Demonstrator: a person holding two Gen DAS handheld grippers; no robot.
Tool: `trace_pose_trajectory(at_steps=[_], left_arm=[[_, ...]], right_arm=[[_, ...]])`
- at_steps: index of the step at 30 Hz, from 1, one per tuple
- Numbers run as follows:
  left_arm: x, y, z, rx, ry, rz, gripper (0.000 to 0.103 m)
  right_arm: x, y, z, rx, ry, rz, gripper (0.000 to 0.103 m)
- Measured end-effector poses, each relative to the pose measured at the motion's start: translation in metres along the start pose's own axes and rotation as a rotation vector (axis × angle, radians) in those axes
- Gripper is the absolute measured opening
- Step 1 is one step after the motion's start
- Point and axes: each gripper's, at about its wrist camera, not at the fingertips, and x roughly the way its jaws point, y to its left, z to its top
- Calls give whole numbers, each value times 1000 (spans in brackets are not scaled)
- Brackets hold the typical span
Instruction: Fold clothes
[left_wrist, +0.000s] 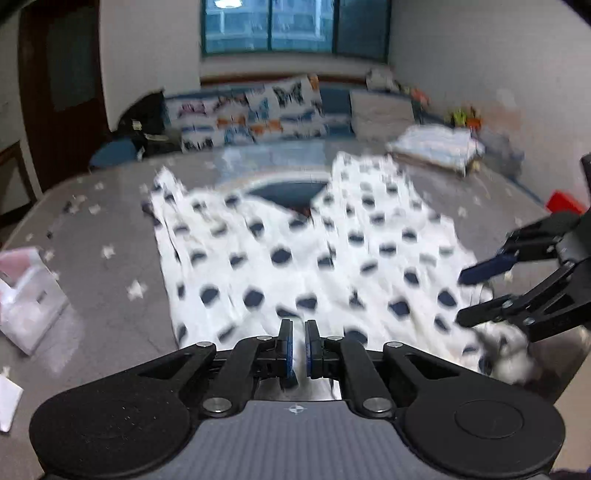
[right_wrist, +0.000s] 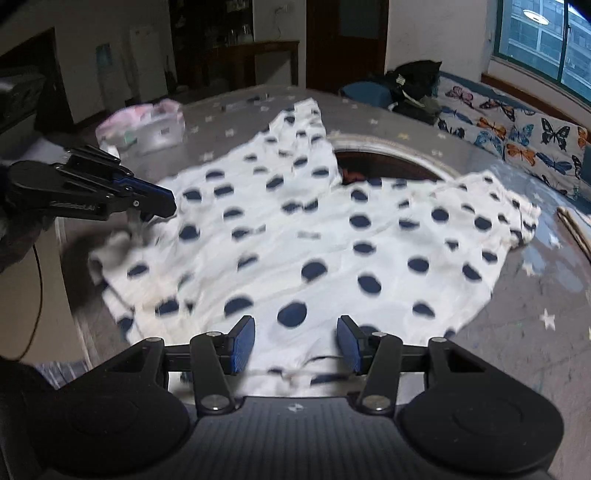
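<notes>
The polka-dot shirt (right_wrist: 314, 236) lies spread, collar away from the person, on the grey star-print counter (left_wrist: 110, 206), its hem at the near counter edge. Every place below is given relative to this shirt.

The left gripper (left_wrist: 298, 347) is clenched at the shirt's near hem; in the right wrist view a bit of white cloth hangs just under its tip at the shirt's corner, so it appears to pinch fabric, though blur keeps me from being sure. The right gripper (right_wrist: 295, 345) is released, its blue pads straddling the hem with cloth beneath them but not pressed.

Risks, as I judge them: with only one corner gripped, a lift would drag the shirt askew and bunch the crumpled near corner rather than give a clean fold. If the right gripper closes too shallow, it may catch only the top layer and the hem would slip out. The hem overhanging the counter edge could also slide off if pulled toward the person.

Around the shirt: a clear plastic bag (right_wrist: 142, 127) sits beyond its left sleeve, near enough to be swept by it. A stack of folded clothes (left_wrist: 437, 147) lies beyond its right shoulder, well apart. A butterfly-print sofa (left_wrist: 251, 114) stands behind the collar, out of the way.
</notes>
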Motion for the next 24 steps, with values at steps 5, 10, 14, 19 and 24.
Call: trace_pose_trajectory(at_steps=[5, 10, 14, 19, 24], left_arm=[[5, 9, -16, 0, 89, -24, 8], [-1, 15, -12, 27, 113, -38, 8], [-6, 26, 8, 7, 55, -43, 8], [4, 37, 32, -22, 13, -28, 11], [30, 49, 36, -34, 57, -11, 11]], right_arm=[[-10, 3, -17, 8, 40, 22, 51], [-24, -4, -6, 34, 47, 81, 51], [-31, -32, 19, 92, -13, 77, 53], [-14, -78, 51, 143, -64, -18, 53], [27, -127, 77, 211, -74, -78, 54]])
